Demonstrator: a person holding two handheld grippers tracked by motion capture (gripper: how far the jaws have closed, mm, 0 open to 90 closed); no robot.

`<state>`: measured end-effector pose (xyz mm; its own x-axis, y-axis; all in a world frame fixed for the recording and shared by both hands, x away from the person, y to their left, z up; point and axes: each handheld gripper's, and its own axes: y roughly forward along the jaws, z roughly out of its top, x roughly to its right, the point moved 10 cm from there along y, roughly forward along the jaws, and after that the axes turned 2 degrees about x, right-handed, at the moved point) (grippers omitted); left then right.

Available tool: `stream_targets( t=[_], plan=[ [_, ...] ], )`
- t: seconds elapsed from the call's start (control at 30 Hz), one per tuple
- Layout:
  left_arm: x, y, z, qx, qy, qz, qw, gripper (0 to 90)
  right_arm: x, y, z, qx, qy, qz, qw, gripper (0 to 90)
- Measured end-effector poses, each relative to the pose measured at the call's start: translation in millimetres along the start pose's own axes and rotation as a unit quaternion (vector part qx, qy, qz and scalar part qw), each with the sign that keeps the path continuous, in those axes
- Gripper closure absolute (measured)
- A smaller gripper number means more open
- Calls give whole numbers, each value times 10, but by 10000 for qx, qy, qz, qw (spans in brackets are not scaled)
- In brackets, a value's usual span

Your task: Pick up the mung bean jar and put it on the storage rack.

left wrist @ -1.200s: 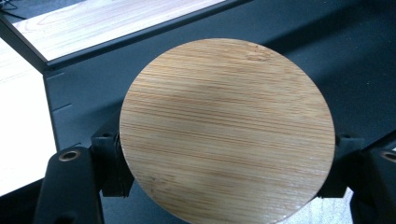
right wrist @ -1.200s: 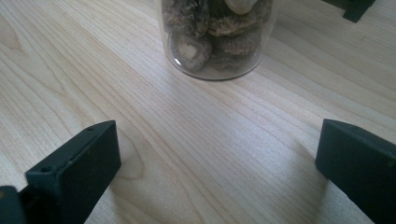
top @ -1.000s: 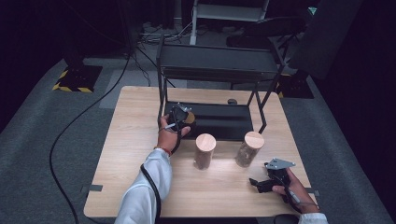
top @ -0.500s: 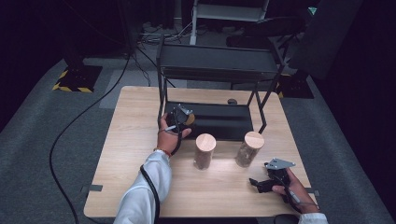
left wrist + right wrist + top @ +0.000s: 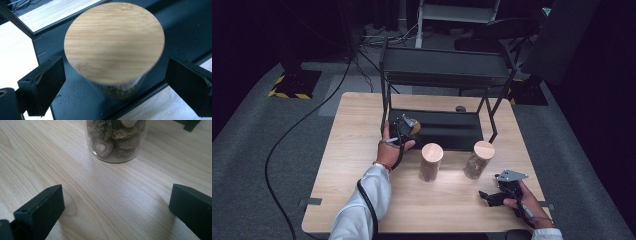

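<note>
A glass jar with a round bamboo lid (image 5: 113,42) stands on the black lower shelf (image 5: 180,30) of a rack. My left gripper (image 5: 113,75) is just above it, and its jaws have just been opening. The jar sits between the pads with a gap on each side. From above, that left gripper (image 5: 404,125) and the jar (image 5: 414,128) are at the shelf's left end. My right gripper (image 5: 487,196) rests open near the table's front right, nothing between its fingers. It looks at a jar of dried mushrooms (image 5: 115,140).
Two more bamboo-lidded jars stand on the wooden table in front of the rack, one in the middle (image 5: 430,161) and one to the right (image 5: 478,159). The rack's upper shelf (image 5: 447,67) overhangs the lower one. Thin black posts (image 5: 384,100) stand at its corners.
In the high view the left hand stays at the jar on the lower shelf with hardly any shift. The right hand has not moved.
</note>
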<state>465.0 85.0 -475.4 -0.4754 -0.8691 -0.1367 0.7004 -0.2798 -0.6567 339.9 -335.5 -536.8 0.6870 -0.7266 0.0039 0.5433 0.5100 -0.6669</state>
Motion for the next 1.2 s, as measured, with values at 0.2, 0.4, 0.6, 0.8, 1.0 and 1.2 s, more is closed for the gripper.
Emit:
stream_targets(
  t=[0.2,0.4,0.6,0.8,1.0,1.2],
  plan=[
    [47,-82,-39,45,242,6,9997,28,0,0,0,1,-1,-1,10000,0],
    [71,-181,-116,99,398,-56,9991,47,0,0,0,0,-1,-1,10000,0],
    [76,-272,-205,212,461,-138,9986,22,0,0,0,0,0,-1,10000,0],
    [47,-341,-316,232,487,-159,9984,22,0,0,0,0,0,-2,10000,0],
    [52,-449,-414,282,692,-144,9971,22,0,0,0,0,1,-1,10000,0],
    [69,-563,-489,334,847,-131,9958,22,0,0,0,0,-1,-2,10000,0]
  ],
)
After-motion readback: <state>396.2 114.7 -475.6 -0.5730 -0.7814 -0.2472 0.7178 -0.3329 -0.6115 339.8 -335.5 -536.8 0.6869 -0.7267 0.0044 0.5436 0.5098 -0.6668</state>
